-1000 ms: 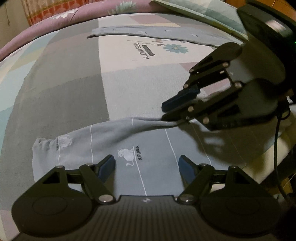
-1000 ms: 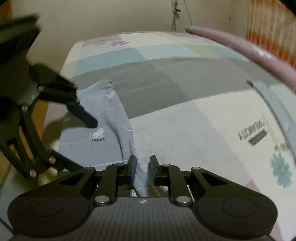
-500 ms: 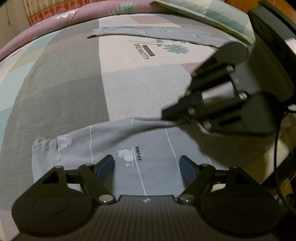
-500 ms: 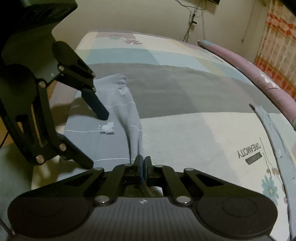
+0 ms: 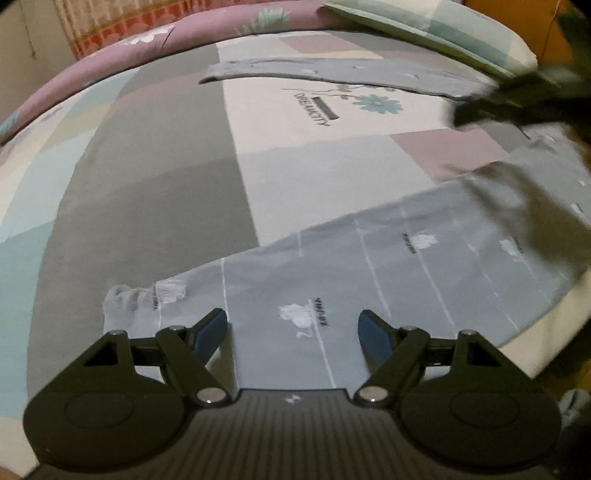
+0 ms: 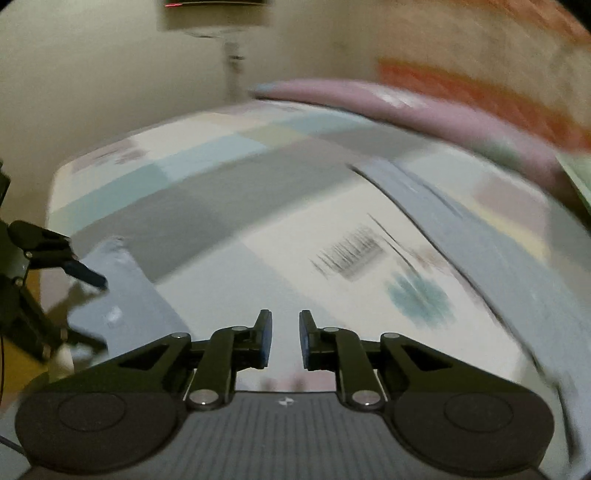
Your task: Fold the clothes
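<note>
A grey garment (image 5: 369,266) with thin white stripes and small white animal prints lies flat along the bed's near edge, its cuff (image 5: 140,295) at the left. A second long part of it (image 5: 332,74) stretches across the far side; it also shows in the right wrist view as a grey band (image 6: 480,240). My left gripper (image 5: 291,328) hangs open just above the near part, with nothing between its fingers. My right gripper (image 6: 284,339) is open by a narrow gap and holds nothing. It is a dark blur (image 5: 517,103) at the upper right in the left wrist view.
The bed has a patchwork sheet (image 5: 155,184) with a flower print (image 5: 376,103). A purple quilt roll (image 5: 147,33) lies along the far side and a pillow (image 5: 443,33) at the far right. The bed's edge (image 5: 546,332) drops off at the right.
My right gripper, shut on a raised fold of the grey garment half a second ago, has let go, opened and swung up and away. The cloth now lies flat. The left gripper stays open.
</note>
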Available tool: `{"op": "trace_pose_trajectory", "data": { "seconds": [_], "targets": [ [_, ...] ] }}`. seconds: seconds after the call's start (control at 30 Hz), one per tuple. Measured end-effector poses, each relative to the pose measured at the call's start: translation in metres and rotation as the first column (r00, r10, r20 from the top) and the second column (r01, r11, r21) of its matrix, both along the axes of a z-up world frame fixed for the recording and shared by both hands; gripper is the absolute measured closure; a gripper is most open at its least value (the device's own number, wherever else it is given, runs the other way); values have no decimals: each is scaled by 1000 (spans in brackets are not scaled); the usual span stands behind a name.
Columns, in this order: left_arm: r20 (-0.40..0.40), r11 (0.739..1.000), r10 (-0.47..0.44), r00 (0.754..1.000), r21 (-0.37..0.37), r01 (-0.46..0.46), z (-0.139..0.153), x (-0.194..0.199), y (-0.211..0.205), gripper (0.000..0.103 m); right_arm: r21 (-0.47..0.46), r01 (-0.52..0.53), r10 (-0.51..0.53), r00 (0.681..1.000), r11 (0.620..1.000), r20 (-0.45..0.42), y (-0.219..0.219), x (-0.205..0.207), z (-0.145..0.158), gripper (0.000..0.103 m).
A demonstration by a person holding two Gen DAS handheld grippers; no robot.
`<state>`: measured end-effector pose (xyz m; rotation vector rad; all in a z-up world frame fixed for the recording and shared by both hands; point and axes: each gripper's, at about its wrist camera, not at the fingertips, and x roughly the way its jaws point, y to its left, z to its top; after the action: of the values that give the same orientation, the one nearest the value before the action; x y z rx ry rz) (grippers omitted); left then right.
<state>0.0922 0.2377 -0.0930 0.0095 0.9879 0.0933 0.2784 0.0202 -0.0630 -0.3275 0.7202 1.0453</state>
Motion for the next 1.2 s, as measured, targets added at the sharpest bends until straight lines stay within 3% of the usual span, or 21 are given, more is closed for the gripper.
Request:
{"op": "trace_pose_trajectory", "data": {
  "seconds": [0.13,0.27,0.4,0.53,0.6,0.7,0.8,0.9,1.03,1.13,1.2],
  "targets": [
    [-14,999,24,1000,-39,-25,-3,-2,11,24,-72,147,-153,984,987,-90,-51,2,-20,82],
    [-36,997,60,998,-46,-62,-2,-12,21,22,-88,224,-236,959,971,-157,-62,-3,-43,78],
    [-63,995,91,994,44,-88,4,-12,14,19,-62,232,-238,965,971,-113,-36,2,-46,61],
    [-88,985,124,988,135,-111,10,-13,8,22,-88,234,-241,967,968,-82,-24,10,-37,60],
    [-61,982,77,995,176,-66,15,-15,-2,21,-63,225,-228,972,972,-50,-42,-4,-22,56],
    [-50,990,34,998,136,-26,14,-12,-11,21,-73,237,-236,972,969,19,-80,-33,-7,41],
    [-62,987,22,998,157,-12,3,-6,-18,21,-123,270,-269,963,955,30,-120,-58,-11,38],
    [-60,992,100,993,79,-95,2,-8,-7,20,-185,335,-343,939,924,-14,-153,-71,-36,38],
    [-77,982,188,979,36,-186,-2,-23,4,17,-170,381,-394,918,909,-48,-187,-95,-46,23],
    [-99,976,211,972,85,-203,3,-26,2,20,-183,404,-416,909,896,-30,-195,-102,-40,23],
    [-70,974,184,980,146,-173,15,-23,-10,21,-146,473,-480,877,869,-12,-204,-95,-33,23]
  ]
}}
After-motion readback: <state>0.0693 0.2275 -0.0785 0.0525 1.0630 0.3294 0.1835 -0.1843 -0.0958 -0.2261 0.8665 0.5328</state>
